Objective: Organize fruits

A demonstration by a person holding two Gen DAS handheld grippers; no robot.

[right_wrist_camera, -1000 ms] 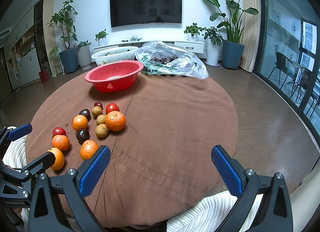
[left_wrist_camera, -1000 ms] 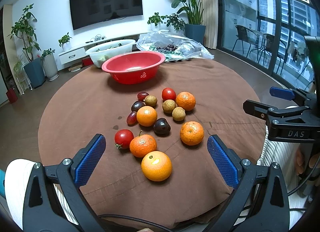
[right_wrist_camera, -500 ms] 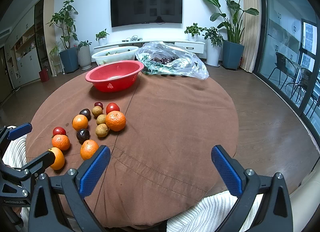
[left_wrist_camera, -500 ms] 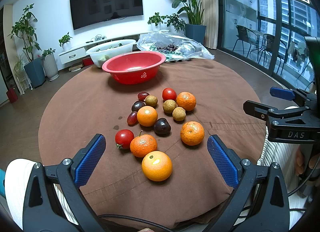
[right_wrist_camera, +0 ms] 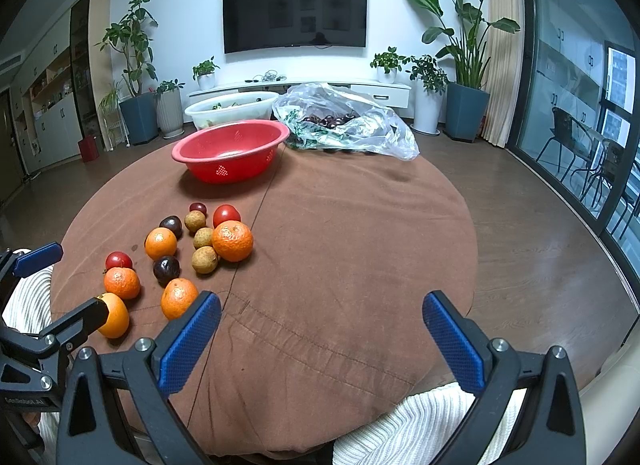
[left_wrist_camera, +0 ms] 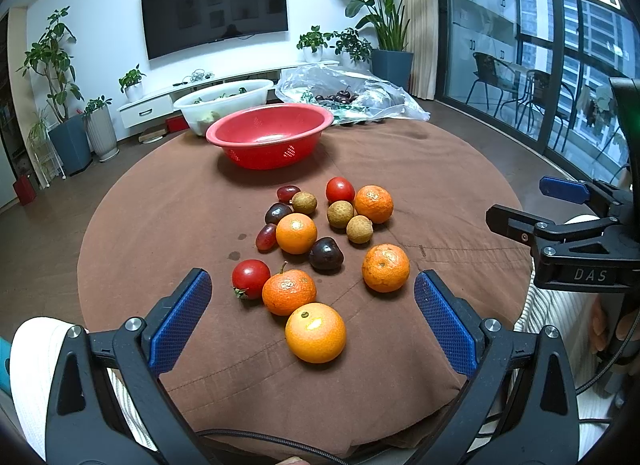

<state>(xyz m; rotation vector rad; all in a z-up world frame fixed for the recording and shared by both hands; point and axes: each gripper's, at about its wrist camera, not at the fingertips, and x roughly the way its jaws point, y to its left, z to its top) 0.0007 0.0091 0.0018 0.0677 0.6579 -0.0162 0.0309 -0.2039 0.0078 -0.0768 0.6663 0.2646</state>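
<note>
Several fruits lie loose on the brown tablecloth (left_wrist_camera: 160,225): oranges, red tomatoes, dark plums, brown longans. The nearest orange (left_wrist_camera: 315,332) sits between the blue pads of my left gripper (left_wrist_camera: 312,321), which is open and empty above the table's near edge. Behind it lie a stemmed mandarin (left_wrist_camera: 289,291) and a tomato (left_wrist_camera: 251,278). An empty red colander bowl (left_wrist_camera: 270,133) stands at the far side. My right gripper (right_wrist_camera: 322,339) is open and empty over bare cloth, right of the fruit cluster (right_wrist_camera: 200,243); it also shows as the right gripper (left_wrist_camera: 560,205) at that view's right edge.
A white tub (left_wrist_camera: 224,103) with greens and a clear plastic bag (left_wrist_camera: 352,95) holding dark cherries stand behind the red bowl. The person's knit sleeve (right_wrist_camera: 420,425) lies at the near table edge. Bare cloth (right_wrist_camera: 360,245) spreads to the right of the fruits.
</note>
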